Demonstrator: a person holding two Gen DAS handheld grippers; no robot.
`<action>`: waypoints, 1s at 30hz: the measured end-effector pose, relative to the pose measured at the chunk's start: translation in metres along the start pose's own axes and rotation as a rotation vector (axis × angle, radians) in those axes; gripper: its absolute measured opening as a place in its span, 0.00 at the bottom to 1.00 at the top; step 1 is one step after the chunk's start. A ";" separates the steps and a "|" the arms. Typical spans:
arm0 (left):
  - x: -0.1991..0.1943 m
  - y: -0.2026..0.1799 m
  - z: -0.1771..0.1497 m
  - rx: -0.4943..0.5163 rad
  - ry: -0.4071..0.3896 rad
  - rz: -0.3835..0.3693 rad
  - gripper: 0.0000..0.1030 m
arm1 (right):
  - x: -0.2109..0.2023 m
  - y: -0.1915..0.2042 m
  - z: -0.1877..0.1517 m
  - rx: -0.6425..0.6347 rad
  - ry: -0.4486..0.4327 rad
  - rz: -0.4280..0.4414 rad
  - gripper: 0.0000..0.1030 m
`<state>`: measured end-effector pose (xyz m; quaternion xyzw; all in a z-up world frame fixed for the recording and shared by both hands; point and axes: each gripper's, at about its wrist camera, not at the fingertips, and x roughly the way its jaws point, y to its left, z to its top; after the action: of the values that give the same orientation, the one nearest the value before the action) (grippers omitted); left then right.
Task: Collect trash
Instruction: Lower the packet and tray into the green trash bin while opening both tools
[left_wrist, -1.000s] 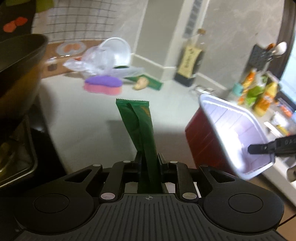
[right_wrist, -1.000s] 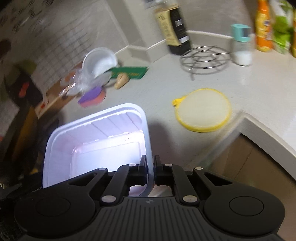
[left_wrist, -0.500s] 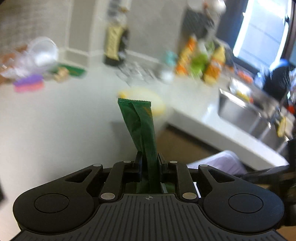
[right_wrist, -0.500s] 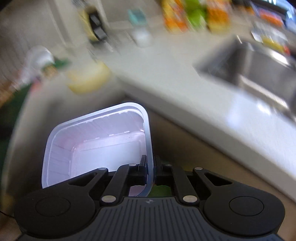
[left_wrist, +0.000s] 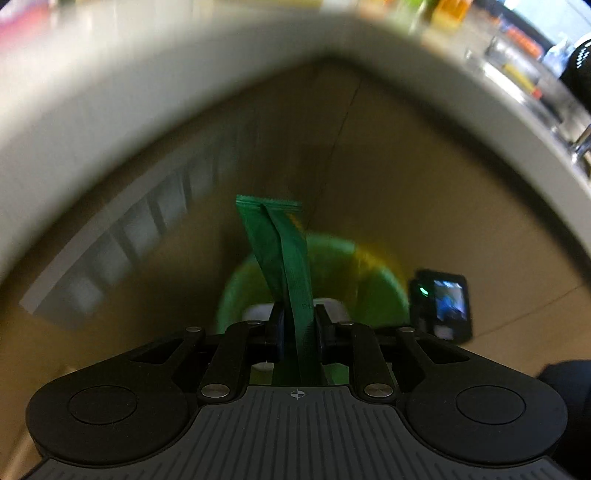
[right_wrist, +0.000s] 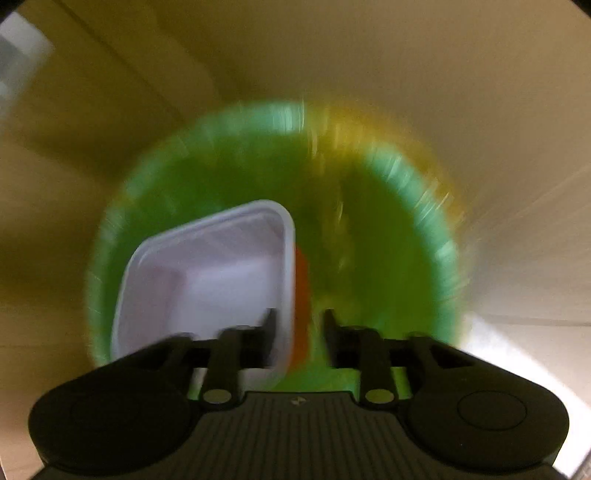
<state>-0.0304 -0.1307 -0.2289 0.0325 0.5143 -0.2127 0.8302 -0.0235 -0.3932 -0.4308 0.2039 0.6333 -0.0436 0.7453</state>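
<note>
My right tongs are opening, the white tub at ten o'clock over the green bin; left tongs pinch the green sachet, long axis toward twelve.

Green bin: rim smeared by motion blur in both views, contents unreadable. White tray: lower edge hidden behind right gripper body; gripper fingers blurred too. Green wrapper: bottom end hidden btwn left gripper fingers. Countertop items top edge blurred, cut off, not identifiable. Dark device w/ screen: too blurred to tell.
</note>
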 end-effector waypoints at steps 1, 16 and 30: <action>0.014 0.002 -0.006 -0.007 0.026 -0.002 0.19 | 0.020 -0.003 -0.001 0.009 0.022 -0.015 0.34; 0.185 -0.008 -0.017 -0.217 0.311 -0.217 0.19 | -0.074 -0.052 -0.059 -0.047 -0.139 -0.022 0.50; 0.297 0.026 -0.061 -0.778 0.496 -0.026 0.30 | -0.071 -0.068 -0.077 0.075 -0.088 -0.007 0.50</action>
<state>0.0418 -0.1858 -0.5195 -0.2383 0.7392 -0.0001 0.6299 -0.1305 -0.4412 -0.3885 0.2275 0.5984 -0.0787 0.7642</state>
